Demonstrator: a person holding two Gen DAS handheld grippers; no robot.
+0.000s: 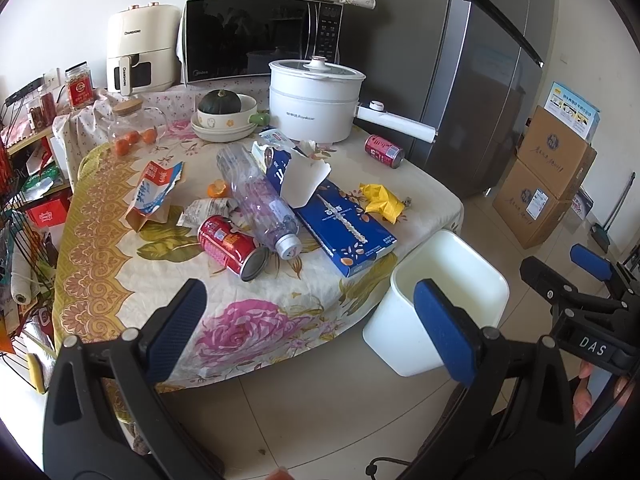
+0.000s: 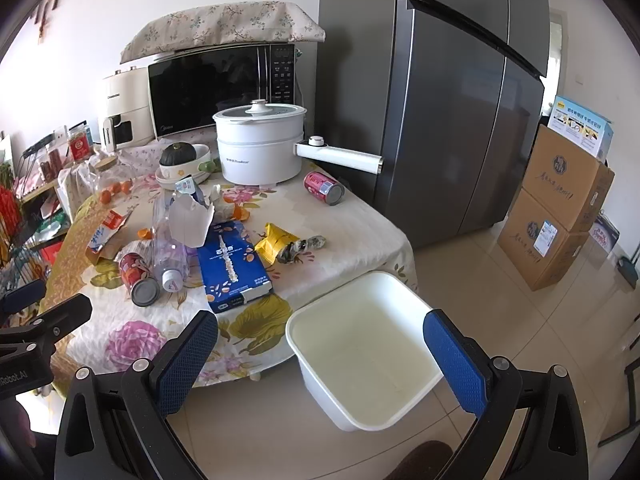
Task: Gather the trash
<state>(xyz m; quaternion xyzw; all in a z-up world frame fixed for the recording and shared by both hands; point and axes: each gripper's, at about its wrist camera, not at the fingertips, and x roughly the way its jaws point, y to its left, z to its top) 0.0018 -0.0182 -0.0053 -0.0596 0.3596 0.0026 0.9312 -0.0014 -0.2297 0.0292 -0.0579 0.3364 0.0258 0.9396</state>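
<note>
Trash lies on a floral-cloth table (image 1: 132, 280): a red can (image 1: 230, 246), a clear plastic bottle (image 1: 258, 200), a blue box (image 1: 340, 220), a yellow wrapper (image 1: 382, 198), a torn milk carton (image 1: 154, 192) and a second red can (image 1: 383, 151) at the far right. An empty white bin (image 1: 440, 304) stands on the floor beside the table; it also shows in the right wrist view (image 2: 360, 360). My left gripper (image 1: 316, 332) is open and empty, in front of the table's near edge. My right gripper (image 2: 320, 360) is open and empty above the bin.
A white electric pot (image 1: 316, 100), a bowl with a squash (image 1: 222, 114), a glass jar of oranges (image 1: 132, 130), a microwave (image 1: 260, 36) and an air fryer (image 1: 140, 52) stand at the back. A grey fridge (image 1: 472, 72) and cardboard boxes (image 1: 548, 184) are to the right. A cluttered rack (image 1: 24, 200) is left.
</note>
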